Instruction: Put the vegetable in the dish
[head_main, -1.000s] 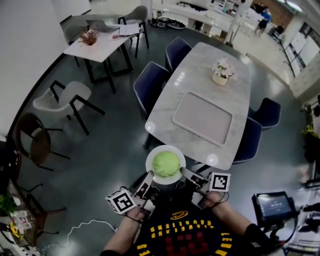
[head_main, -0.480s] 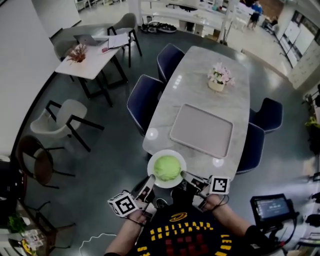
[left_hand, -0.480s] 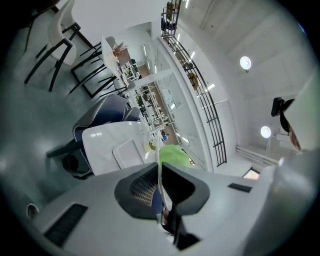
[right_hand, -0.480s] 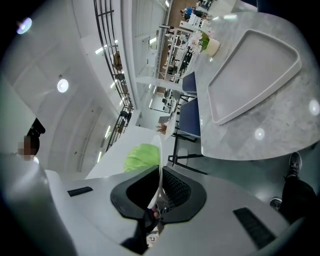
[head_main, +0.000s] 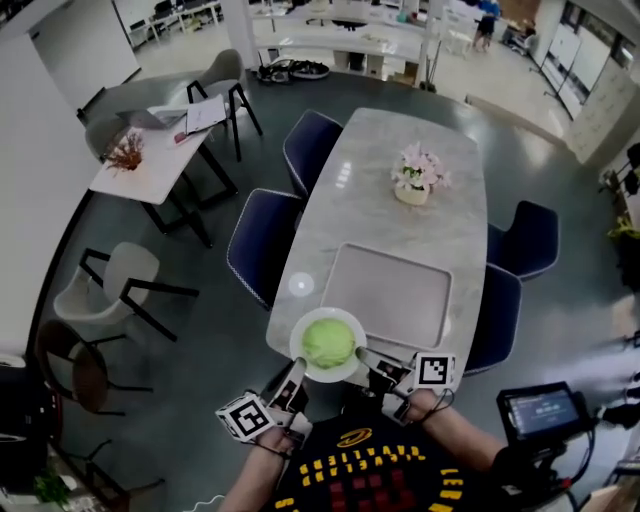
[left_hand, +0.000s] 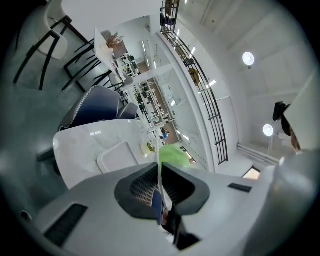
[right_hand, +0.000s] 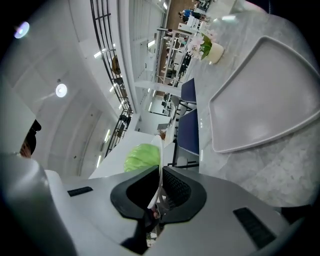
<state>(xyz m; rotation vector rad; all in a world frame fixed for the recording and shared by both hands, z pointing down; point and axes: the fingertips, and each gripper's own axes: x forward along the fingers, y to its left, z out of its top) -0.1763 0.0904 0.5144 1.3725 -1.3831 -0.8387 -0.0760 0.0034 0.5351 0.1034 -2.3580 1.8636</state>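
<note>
A round green vegetable (head_main: 328, 343) lies in a white dish (head_main: 300, 335) that hangs over the near end of the marble table (head_main: 400, 215). My left gripper (head_main: 298, 372) is shut on the dish's near-left rim, and my right gripper (head_main: 367, 362) is shut on its near-right rim. In the left gripper view the thin white rim (left_hand: 158, 165) runs between the closed jaws of the left gripper (left_hand: 161, 187), with the vegetable (left_hand: 175, 154) just beyond. The right gripper view shows the same: the rim (right_hand: 161, 160) pinched in the right gripper (right_hand: 161, 185) and the vegetable (right_hand: 141, 156) to its left.
A flat grey tray (head_main: 388, 293) lies on the table just beyond the dish. A flower pot (head_main: 415, 177) stands farther back. Blue chairs (head_main: 258, 240) (head_main: 520, 235) flank the table on both sides. A small screen (head_main: 540, 410) stands at my right.
The dish, held by both grippers, has moved forward from over the floor to above the table's near end. The table now sits closer in the head view.
</note>
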